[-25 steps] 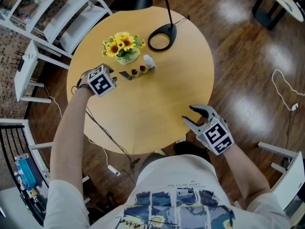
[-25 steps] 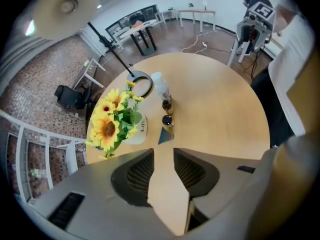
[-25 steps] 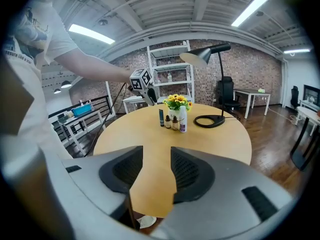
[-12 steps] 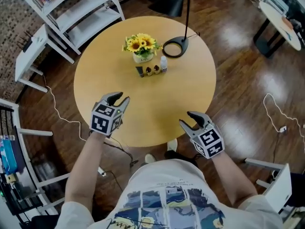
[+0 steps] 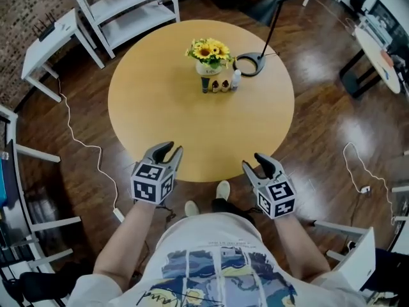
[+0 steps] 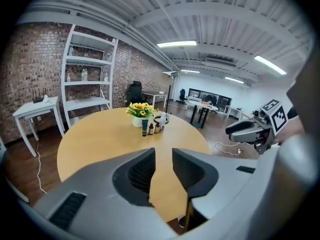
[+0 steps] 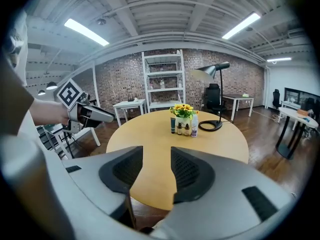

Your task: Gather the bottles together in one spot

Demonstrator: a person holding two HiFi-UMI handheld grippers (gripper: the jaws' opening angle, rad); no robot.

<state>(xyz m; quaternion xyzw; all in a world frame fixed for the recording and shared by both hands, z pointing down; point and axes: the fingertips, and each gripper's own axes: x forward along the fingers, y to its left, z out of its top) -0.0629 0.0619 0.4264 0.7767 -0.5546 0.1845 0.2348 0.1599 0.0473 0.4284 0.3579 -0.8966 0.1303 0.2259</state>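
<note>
Several bottles stand in a tight row on the far side of the round wooden table [image 5: 160, 107], just in front of a sunflower vase [image 5: 209, 68]: a dark tube [image 5: 204, 85], two small brown bottles [image 5: 220, 86] and a white bottle [image 5: 236, 80]. The same row of bottles [image 6: 152, 128] [image 7: 183, 127] shows in both gripper views. My left gripper [image 5: 167, 151] hovers at the table's near edge; its jaws have just been closing, a gap remains and nothing is between them. My right gripper [image 5: 262, 164] is open and empty at the near right edge. Both are far from the bottles.
A black desk lamp's ring base [image 5: 249, 62] sits right of the vase. A white shelf unit [image 5: 128, 5] and a small white side table [image 5: 48, 40] stand left of the table. Cables [image 5: 83, 149] lie on the wooden floor.
The left gripper has pulled back from beside the bottles to the table's near edge and rolled upright. The right gripper has drawn back a little. The table looks farther away.
</note>
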